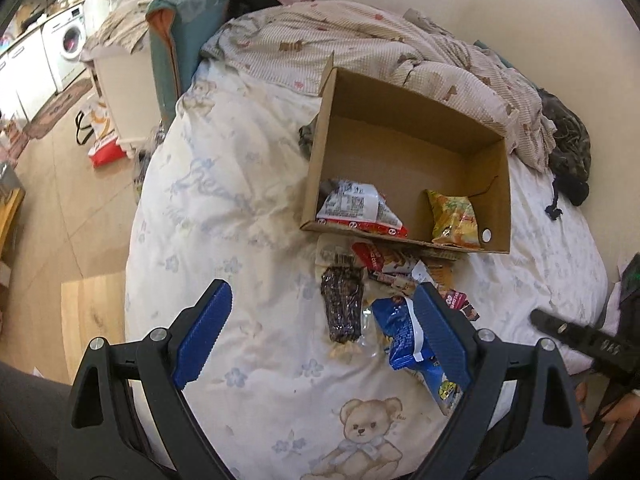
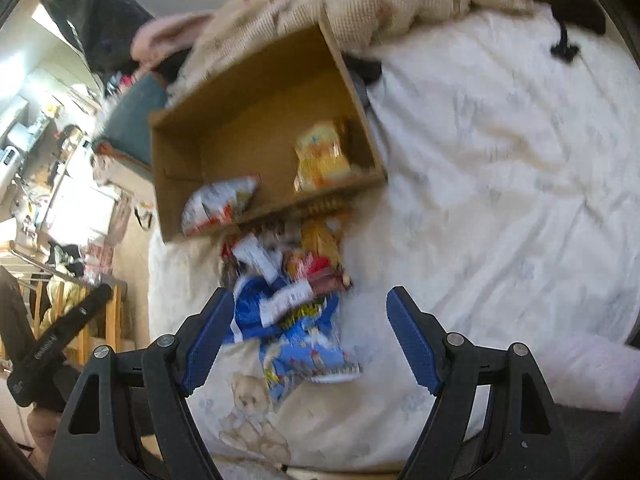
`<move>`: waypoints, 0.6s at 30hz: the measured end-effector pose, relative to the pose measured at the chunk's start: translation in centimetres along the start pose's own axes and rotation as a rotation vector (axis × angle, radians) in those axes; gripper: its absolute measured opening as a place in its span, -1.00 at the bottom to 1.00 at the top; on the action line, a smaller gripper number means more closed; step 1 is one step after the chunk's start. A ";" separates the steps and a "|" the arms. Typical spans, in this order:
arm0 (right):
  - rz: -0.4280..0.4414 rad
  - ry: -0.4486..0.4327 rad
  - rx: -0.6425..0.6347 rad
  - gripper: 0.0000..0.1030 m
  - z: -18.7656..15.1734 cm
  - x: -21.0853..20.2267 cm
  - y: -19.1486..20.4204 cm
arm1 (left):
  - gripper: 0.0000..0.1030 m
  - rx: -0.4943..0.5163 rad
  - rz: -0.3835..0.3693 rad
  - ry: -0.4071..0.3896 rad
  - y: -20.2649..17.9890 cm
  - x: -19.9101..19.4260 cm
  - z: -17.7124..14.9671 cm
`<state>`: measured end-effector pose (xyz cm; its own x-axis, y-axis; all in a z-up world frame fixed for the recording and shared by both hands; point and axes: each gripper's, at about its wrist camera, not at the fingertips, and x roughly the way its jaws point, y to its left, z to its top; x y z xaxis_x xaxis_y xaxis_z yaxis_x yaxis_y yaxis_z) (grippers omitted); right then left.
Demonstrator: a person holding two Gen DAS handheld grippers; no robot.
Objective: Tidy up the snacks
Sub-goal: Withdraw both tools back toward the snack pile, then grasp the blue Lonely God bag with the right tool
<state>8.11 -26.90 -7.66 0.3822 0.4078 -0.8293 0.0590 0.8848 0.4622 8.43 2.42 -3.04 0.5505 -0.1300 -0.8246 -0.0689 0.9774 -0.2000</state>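
Setting: a bed (image 1: pixel 248 184) with a bear-print cover is shown; a cardboard box (image 1: pixel 404 148) is set open on it.
Box contents: a white-and-red packet (image 1: pixel 356 208) is seen at the near left of the box, a yellow packet (image 1: pixel 454 216) at the near right.
Loose snacks: a pile of snacks (image 1: pixel 400 268) is heaped on the cover just in front of the box, with a dark packet (image 1: pixel 342 304) and a blue packet (image 1: pixel 404 332) nearest the tools.
Left tool (image 1: pixel 324 332): the jaws are held wide apart; nothing is gripped, and the dark packet lies between them untouched.
Right tool (image 2: pixel 310 336): the jaws are held wide apart over the blue packet; no pad is pressed on it.
Step in hand: judged to be the approach to the pile for a pick.
Next move: a descent onto one packet and a closing on its edge are called for, then a carry into the box.
Hard to make out: the right wrist view is smeared by motion; labels cannot be read; packets under the pile are hidden; part of the blue packet is covered by a left-tool finger.
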 end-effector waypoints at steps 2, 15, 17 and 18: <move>-0.017 0.078 -0.012 0.58 -0.4 1.9 0.2 | 0.75 -0.001 0.010 0.008 0.0 0.2 0.0; -0.171 0.345 -0.297 0.62 -3.1 10.8 5.5 | 0.75 -0.074 0.010 0.065 1.5 1.5 0.3; -0.196 0.356 -0.315 0.62 -3.4 11.4 5.8 | 0.75 -0.080 0.009 0.076 1.5 1.8 0.2; -0.200 0.363 -0.319 0.62 -3.6 11.5 5.8 | 0.75 -0.082 0.009 0.082 1.5 2.0 0.2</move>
<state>9.52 -16.24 -15.59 0.0449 0.2255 -0.9732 -0.2071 0.9551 0.2118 9.61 3.69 -4.85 0.4803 -0.1377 -0.8662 -0.1433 0.9620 -0.2324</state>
